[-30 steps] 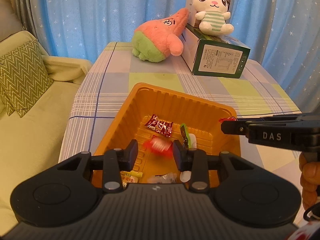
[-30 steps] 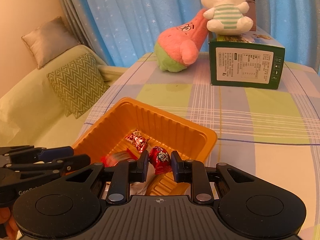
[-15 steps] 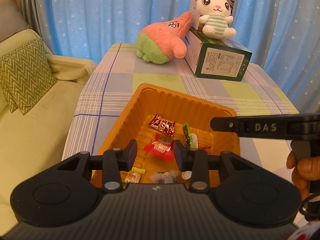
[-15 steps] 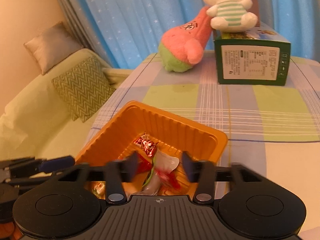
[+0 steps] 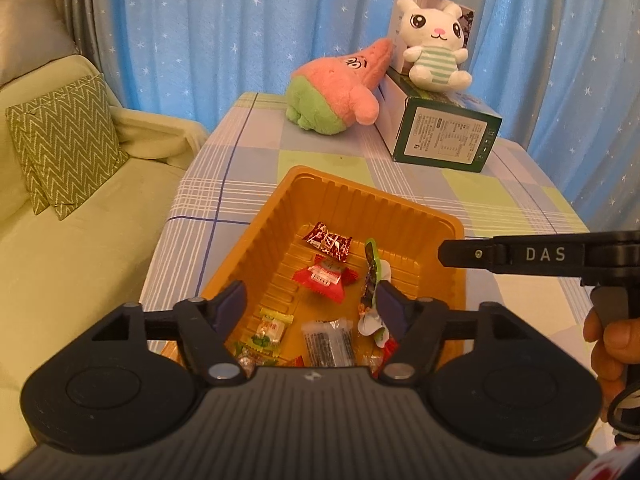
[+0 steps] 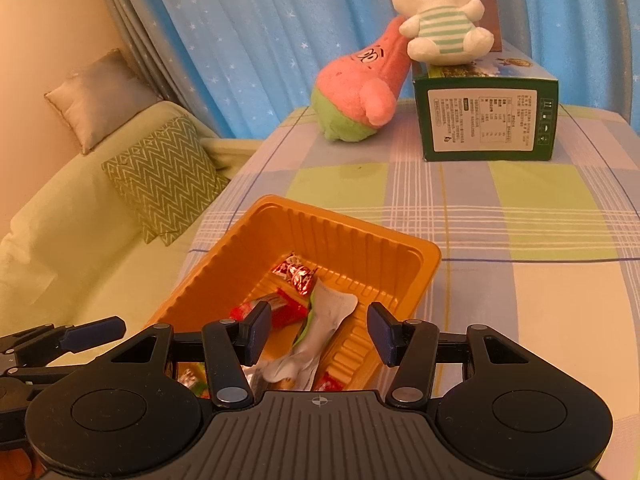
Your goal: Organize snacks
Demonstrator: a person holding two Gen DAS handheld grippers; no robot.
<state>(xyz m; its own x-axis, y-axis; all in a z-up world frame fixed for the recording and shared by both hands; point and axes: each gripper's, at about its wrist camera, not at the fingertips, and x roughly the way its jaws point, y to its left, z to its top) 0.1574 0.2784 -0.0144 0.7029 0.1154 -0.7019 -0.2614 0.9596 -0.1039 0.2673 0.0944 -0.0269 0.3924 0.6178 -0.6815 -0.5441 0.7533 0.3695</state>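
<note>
Now that both tools have let go of their sweets, the orange tray (image 5: 400, 204) holds everything the frames show of the snacks.

From the left wrist, the left tool (image 5: 312, 304) hangs over the tray's near end, its jaws opening with nothing pinched between them; the red sachet (image 5: 322, 278) it carried a second ago lies flat on the ribbed floor, beside a dark red wrapper (image 5: 328, 238) and a green-and-white packet (image 5: 374, 280). The right tool (image 5: 520, 255) reaches in from the right, a hand (image 5: 612, 344) on its grip.

From the right wrist, the right tool (image 6: 316, 334) is parted and empty too; the round red candy it held earlier is gone from the jaws, and a white wrapper (image 6: 320, 332) lies in the tray beneath them. That delivery looks finished.

The tray sits toward the desk's (image 6: 520, 220) near left corner on a checked cloth. At the far edge stand a green box (image 6: 486, 116), a pink plush (image 6: 360, 92) and a white plush (image 6: 440, 16). Blue starred curtains (image 6: 260, 40) hang behind, a sofa (image 6: 80, 248) with cushions to the left.
</note>
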